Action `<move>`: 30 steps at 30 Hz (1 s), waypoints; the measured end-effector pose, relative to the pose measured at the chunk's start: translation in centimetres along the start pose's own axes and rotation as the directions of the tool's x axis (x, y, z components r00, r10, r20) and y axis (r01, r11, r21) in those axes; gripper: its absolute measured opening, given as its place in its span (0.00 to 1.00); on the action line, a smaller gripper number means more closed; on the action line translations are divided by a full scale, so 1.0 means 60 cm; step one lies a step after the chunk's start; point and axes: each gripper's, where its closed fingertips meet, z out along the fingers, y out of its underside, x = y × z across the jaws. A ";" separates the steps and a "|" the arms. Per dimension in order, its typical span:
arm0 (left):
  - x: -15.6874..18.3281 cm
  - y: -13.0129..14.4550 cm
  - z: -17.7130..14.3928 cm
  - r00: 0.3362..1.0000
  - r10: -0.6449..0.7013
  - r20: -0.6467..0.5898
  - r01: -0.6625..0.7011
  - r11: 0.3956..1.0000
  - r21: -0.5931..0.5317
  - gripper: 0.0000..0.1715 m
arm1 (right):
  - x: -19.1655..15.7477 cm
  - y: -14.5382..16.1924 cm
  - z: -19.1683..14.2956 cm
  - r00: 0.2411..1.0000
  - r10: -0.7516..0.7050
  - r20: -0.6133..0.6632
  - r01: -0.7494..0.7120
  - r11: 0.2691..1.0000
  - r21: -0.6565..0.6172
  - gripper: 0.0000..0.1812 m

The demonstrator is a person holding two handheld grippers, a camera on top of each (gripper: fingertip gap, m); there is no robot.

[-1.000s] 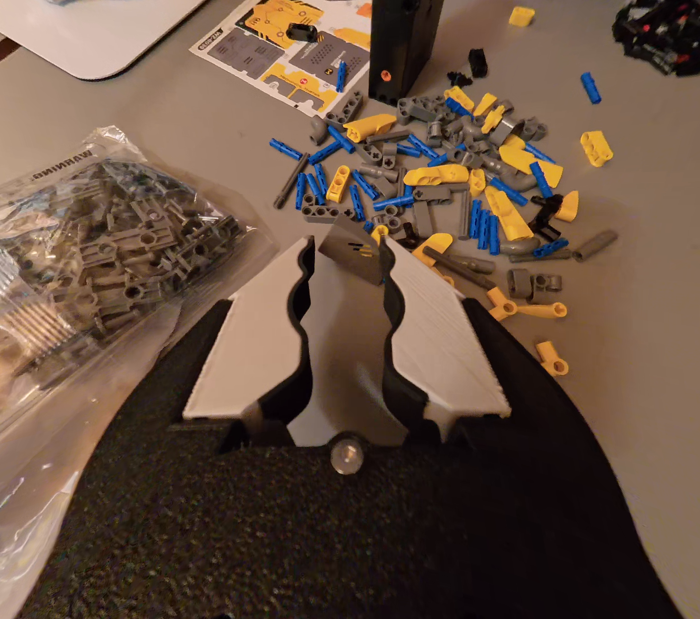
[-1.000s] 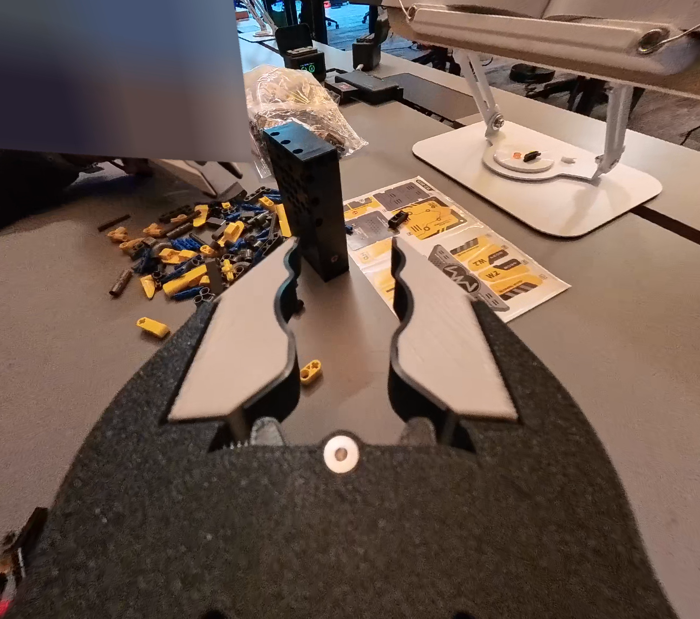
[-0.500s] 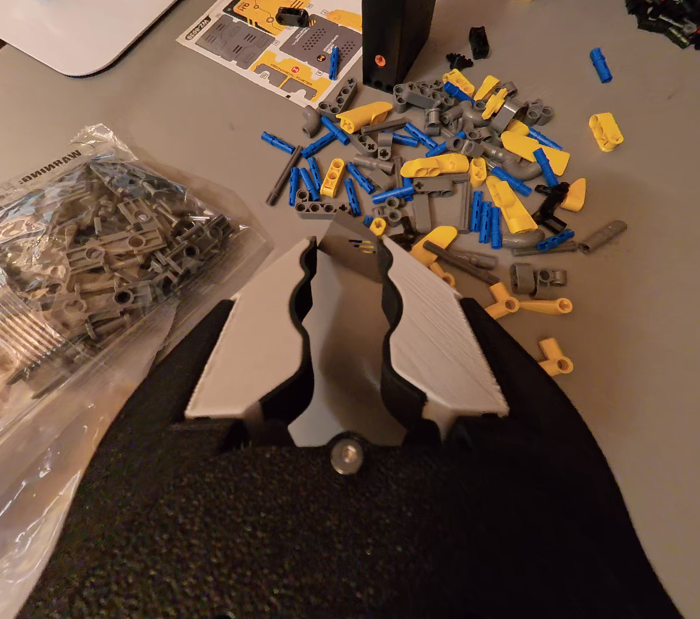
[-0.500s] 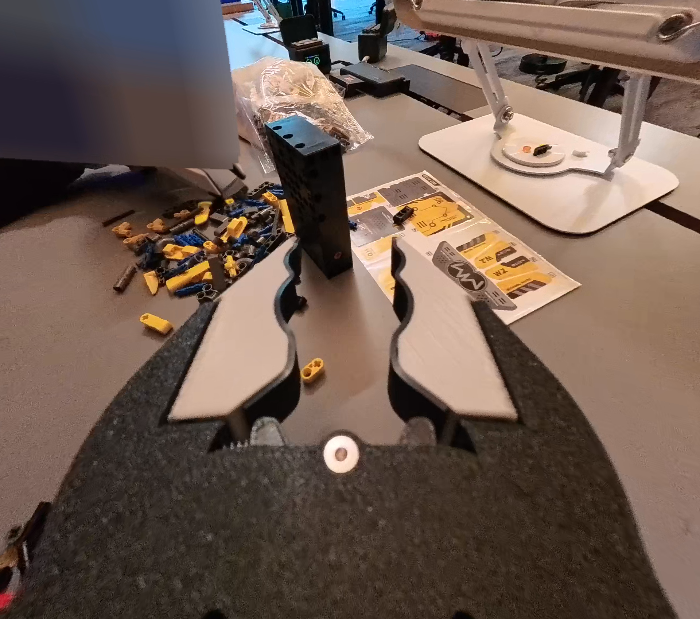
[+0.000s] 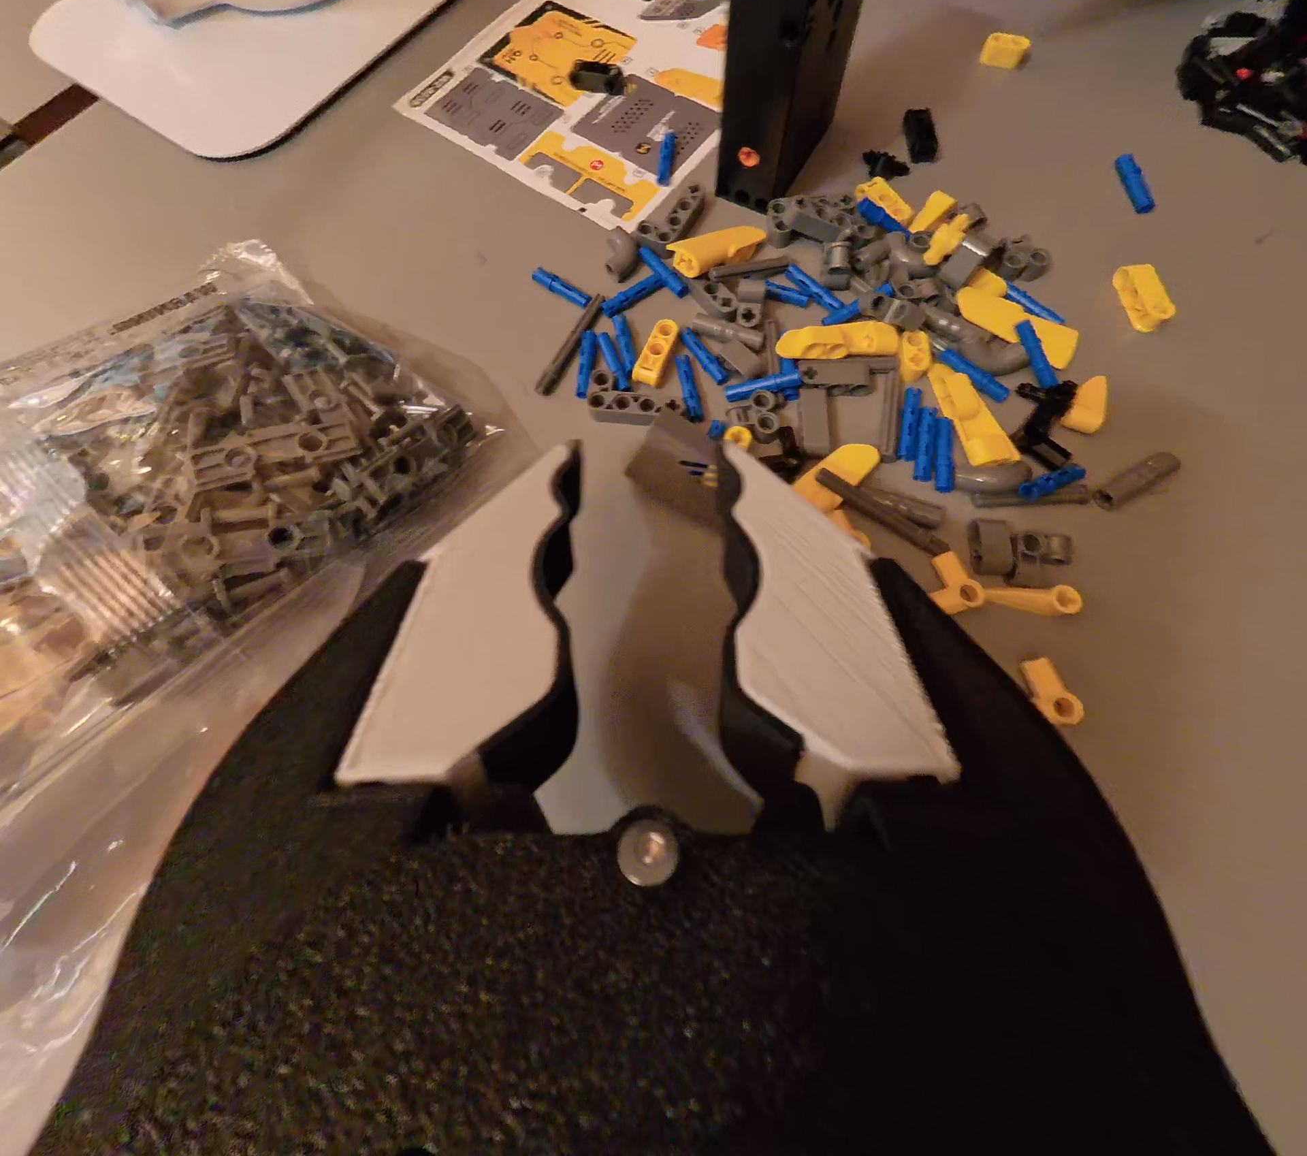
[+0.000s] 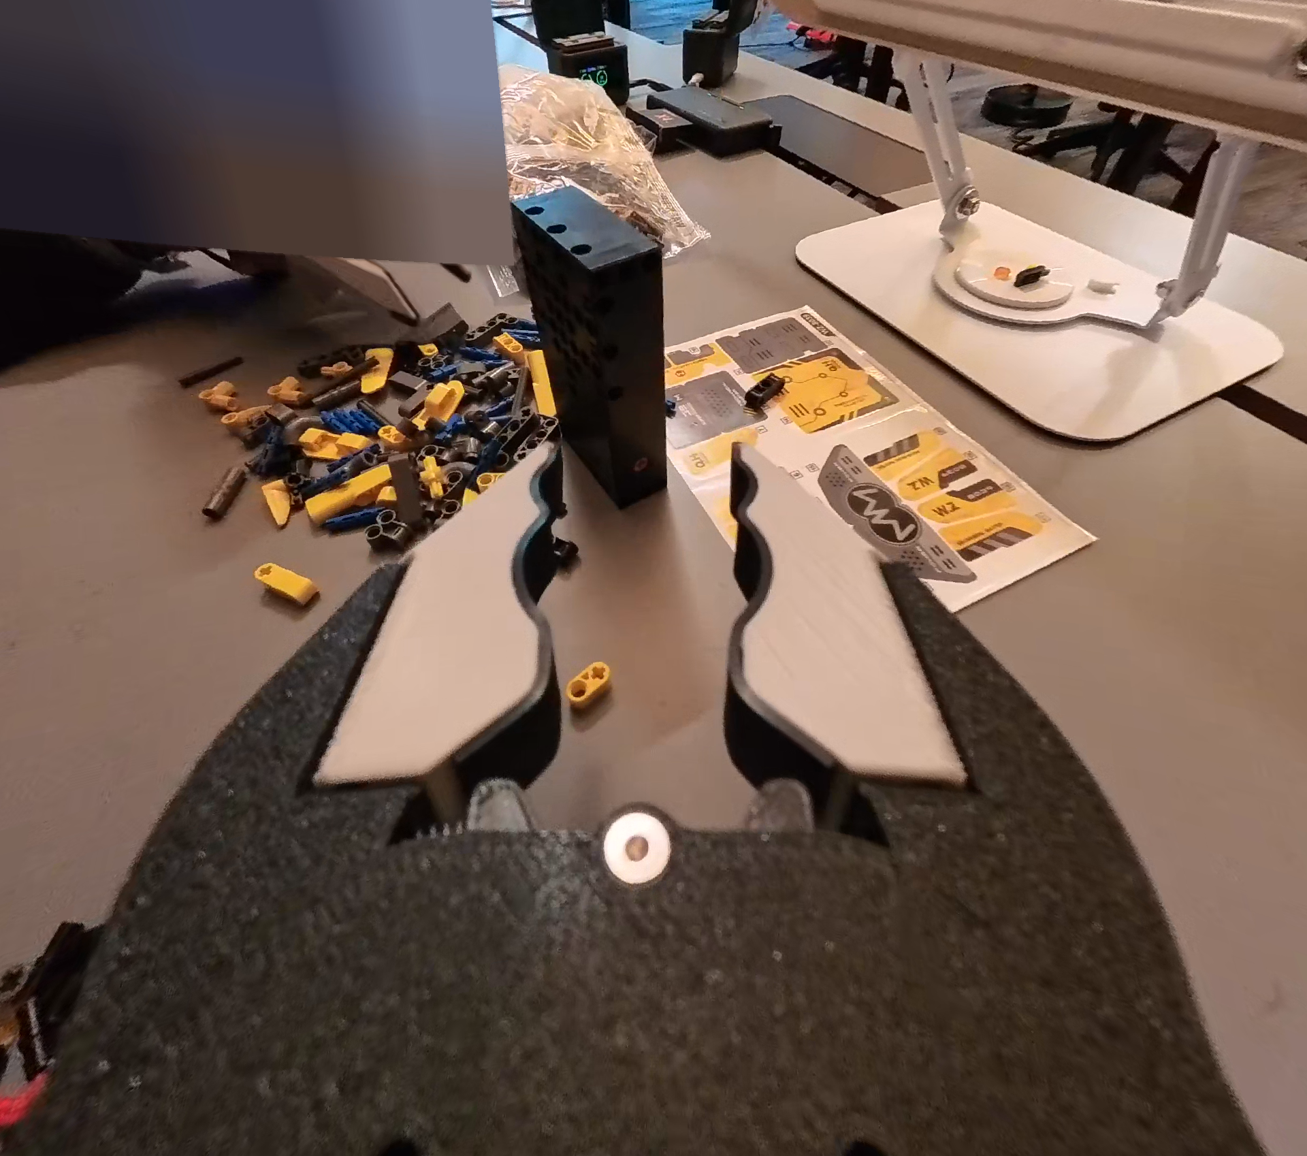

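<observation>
My left gripper (image 5: pixel 651 457) is open and low over the grey table (image 5: pixel 424 231). A flat grey panel piece (image 5: pixel 672 475) lies at its right fingertip, at the near edge of a loose pile of blue, yellow and grey building pieces (image 5: pixel 849 344). My right gripper (image 6: pixel 643 457) is open and empty and points at the foot of an upright black perforated block (image 6: pixel 601 358), which also shows in the left wrist view (image 5: pixel 792 26). A small yellow piece (image 6: pixel 588 683) lies on the table between the right fingers. The pile (image 6: pixel 396 429) lies left of the block.
A clear bag of grey pieces (image 5: pixel 233 464) lies left of the left gripper. A yellow and grey sticker sheet (image 6: pixel 849 457) lies right of the block. A white stand base (image 6: pixel 1061 330) holds an open booklet behind it. A black assembly (image 5: pixel 1252 61) sits far right. The left gripper's tips are roughly 20 cm from the right gripper's. The small yellow piece (image 6: pixel 588 683) is closer to my right gripper, around 8 cm from its tips; the left tips are 20 cm off. My left wrist view (image 5: pixel 1011 41) looks at it from another angle.
The left gripper's jaws have opened a little, leaving a gap between the left fingertip and the grey panel. The right gripper has edged slightly nearer the black block.
</observation>
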 end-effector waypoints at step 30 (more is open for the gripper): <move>0.007 -0.125 -0.098 0.890 -0.253 -0.381 0.413 0.802 0.432 0.19 | 0.000 0.001 0.001 1.000 0.008 0.010 -0.008 1.000 -0.004 0.26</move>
